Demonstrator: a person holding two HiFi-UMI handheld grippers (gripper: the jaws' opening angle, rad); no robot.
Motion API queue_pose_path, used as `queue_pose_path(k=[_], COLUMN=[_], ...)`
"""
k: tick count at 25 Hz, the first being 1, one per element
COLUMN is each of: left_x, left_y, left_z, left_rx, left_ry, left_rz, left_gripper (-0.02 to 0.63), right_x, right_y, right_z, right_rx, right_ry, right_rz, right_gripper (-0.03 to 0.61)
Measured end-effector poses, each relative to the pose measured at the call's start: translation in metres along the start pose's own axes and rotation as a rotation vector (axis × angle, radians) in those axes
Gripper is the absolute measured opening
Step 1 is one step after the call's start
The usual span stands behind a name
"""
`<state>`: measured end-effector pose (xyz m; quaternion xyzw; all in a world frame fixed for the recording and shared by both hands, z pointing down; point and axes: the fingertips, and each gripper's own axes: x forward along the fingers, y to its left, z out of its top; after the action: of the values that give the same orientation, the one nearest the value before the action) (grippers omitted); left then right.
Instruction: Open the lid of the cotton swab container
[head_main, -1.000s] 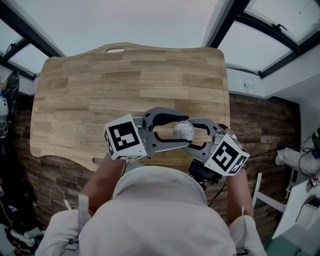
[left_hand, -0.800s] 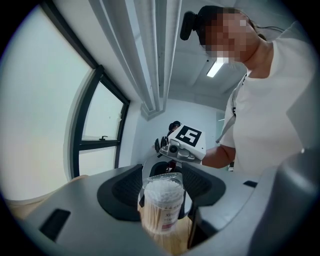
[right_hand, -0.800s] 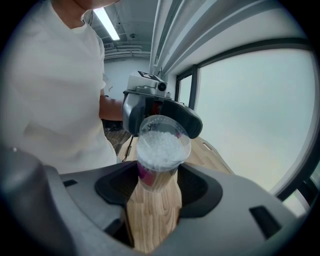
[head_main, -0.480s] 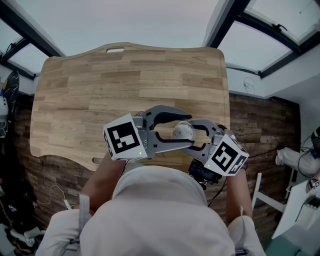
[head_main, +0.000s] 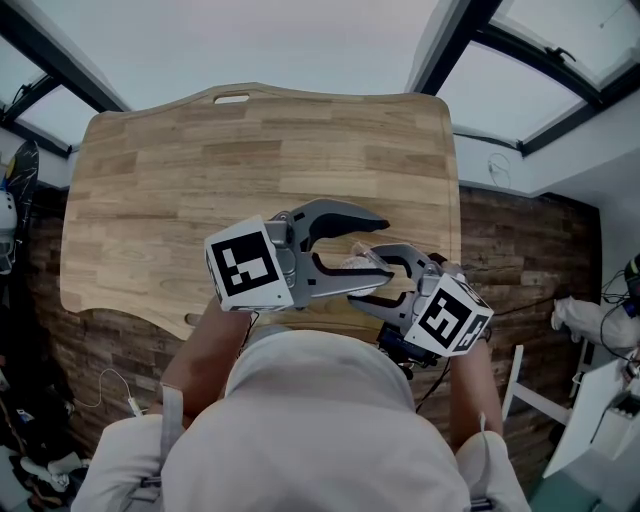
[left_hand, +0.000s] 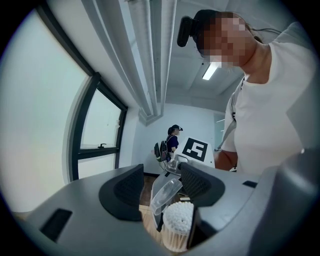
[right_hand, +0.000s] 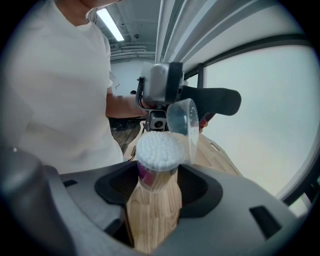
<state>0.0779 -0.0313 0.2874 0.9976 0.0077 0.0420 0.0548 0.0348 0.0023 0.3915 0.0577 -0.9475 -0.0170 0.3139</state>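
Item: cotton swab container (right_hand: 152, 200), a slim clear tube packed with wooden-stemmed swabs, held in the air above the near edge of the wooden surface (head_main: 200, 170), close in front of the person's chest. Holder: right gripper (right_hand: 155, 190), jaws pressed against both sides of the tube's body, below the neck. Lid (right_hand: 184, 122): a small clear cap, already swung off the mouth and standing tilted beside the white swab heads (right_hand: 156, 150), seemingly joined at one edge. Left gripper (left_hand: 161, 175): jaws spread, with the lid and the swab heads in the gap between them; neither pad is pinching anything. Handling, as judged: very light, thin-walled plastic, smooth and likely slippery, and liable to flex or crack under a hard squeeze. The body is best held mid-height, as it is now. The lid is best worked at its free rim, opposite the joined edge, with a gentle push, not a clamp. The swabs sit loose and would spill if the tube tips. Not determinable: whether the lid leans on the left gripper's nearer pad or stands just clear of it; the form of the hinge; the tube's base, sunk between the right jaws. In the head view the container is largely covered by both grippers and shows only as a pale glint.
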Motion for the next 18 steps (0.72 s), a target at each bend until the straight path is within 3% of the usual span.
queue_pose_path(k=[18], left_x=[0.006], left_y=[0.019], left_z=[0.002], left_rx=[0.015], left_ry=[-0.005], left_rz=[0.025], left_gripper=[0.152], right_x=[0.008], right_y=[0.022], right_z=[0.008], right_rx=[-0.046], right_ry=[-0.024], right_rz=[0.084], right_gripper=[0.256])
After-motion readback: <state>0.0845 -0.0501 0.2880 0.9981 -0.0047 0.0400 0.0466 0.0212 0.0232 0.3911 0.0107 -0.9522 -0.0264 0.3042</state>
